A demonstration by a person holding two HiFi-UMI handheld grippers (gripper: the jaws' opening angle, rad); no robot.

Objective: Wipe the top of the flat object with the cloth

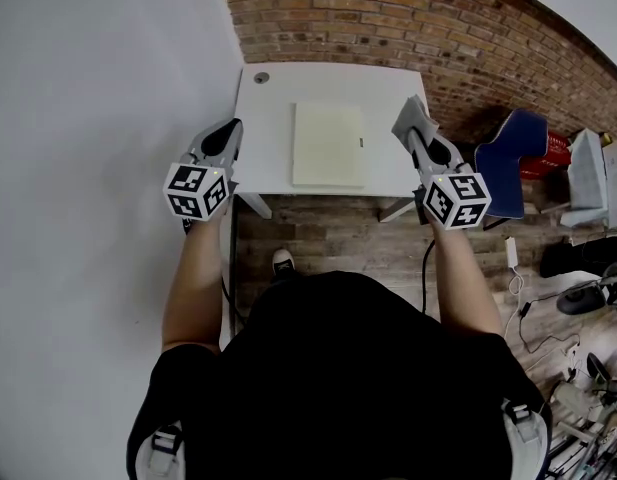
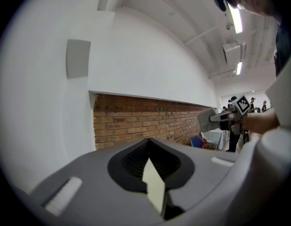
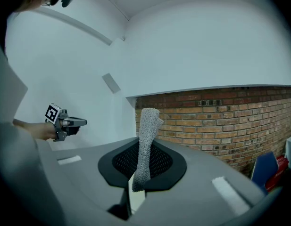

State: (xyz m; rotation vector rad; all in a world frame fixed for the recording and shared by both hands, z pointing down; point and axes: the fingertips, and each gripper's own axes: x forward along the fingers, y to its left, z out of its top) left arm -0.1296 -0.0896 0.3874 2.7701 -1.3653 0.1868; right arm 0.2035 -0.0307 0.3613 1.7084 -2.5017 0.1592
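The flat object (image 1: 328, 145) is a pale cream board lying in the middle of the white table (image 1: 263, 138). My right gripper (image 1: 421, 136) hovers by the table's right edge, shut on a grey knitted cloth (image 1: 412, 116). In the right gripper view the cloth (image 3: 146, 145) stands up from between the jaws of that gripper (image 3: 138, 185). At the table's left edge my left gripper (image 1: 232, 128) hangs shut and holds nothing. The left gripper view shows its jaws (image 2: 151, 173) closed together, with the right gripper (image 2: 228, 118) and the cloth (image 2: 206, 120) across from them.
A brick wall (image 1: 388, 18) runs behind the table and a white wall (image 1: 88, 118) stands at the left. A blue chair (image 1: 515, 158) is right of the table. Cables and clutter (image 1: 578, 298) lie on the floor at the right. The table's far left corner has a round grommet (image 1: 261, 77).
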